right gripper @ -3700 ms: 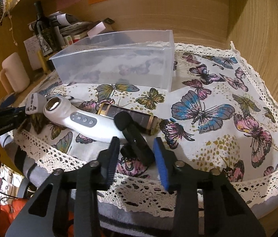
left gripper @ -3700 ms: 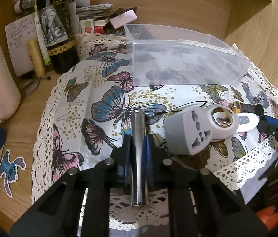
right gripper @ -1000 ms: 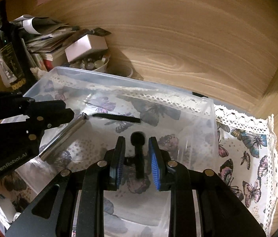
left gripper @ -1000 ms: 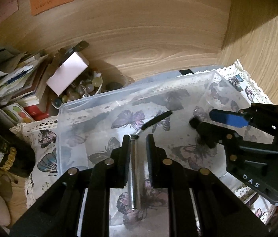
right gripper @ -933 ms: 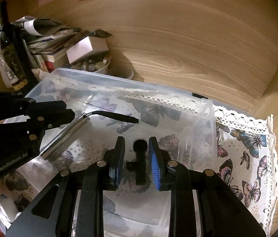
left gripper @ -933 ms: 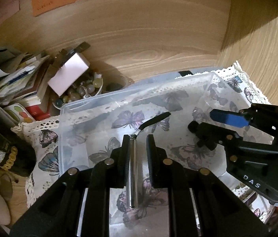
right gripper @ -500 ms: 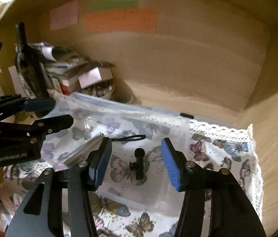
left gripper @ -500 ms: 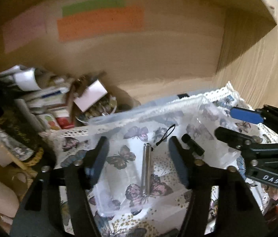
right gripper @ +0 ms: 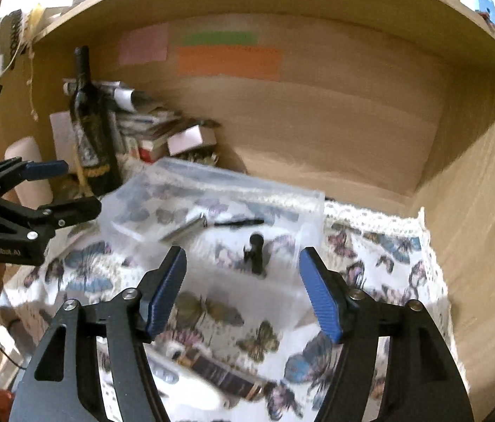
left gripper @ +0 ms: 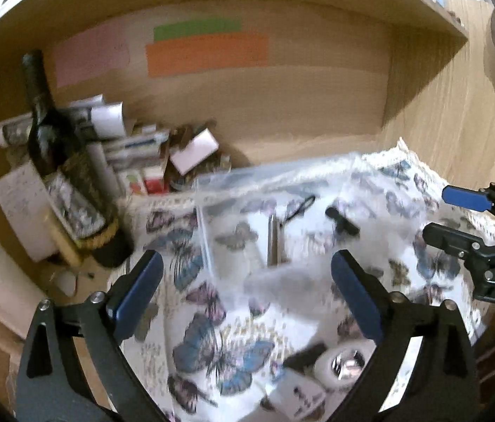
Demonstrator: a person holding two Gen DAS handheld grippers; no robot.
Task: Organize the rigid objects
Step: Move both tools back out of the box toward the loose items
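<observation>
Both grippers spread wide, holding nothing: left gripper (left gripper: 247, 288), right gripper (right gripper: 243, 288). Clear plastic bin (right gripper: 303, 204) sits on butterfly cloth (right gripper: 380, 246). Inside it, lying apart: metal cylinder (left gripper: 273, 242) with black strap (left gripper: 300, 207), and small black clip mic (right gripper: 256, 251). Wine bottle (left gripper: 61, 161) stands left of the bin

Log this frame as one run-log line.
left gripper: open, empty | right gripper: open, empty | metal cylinder, black clip: in clear bin
</observation>
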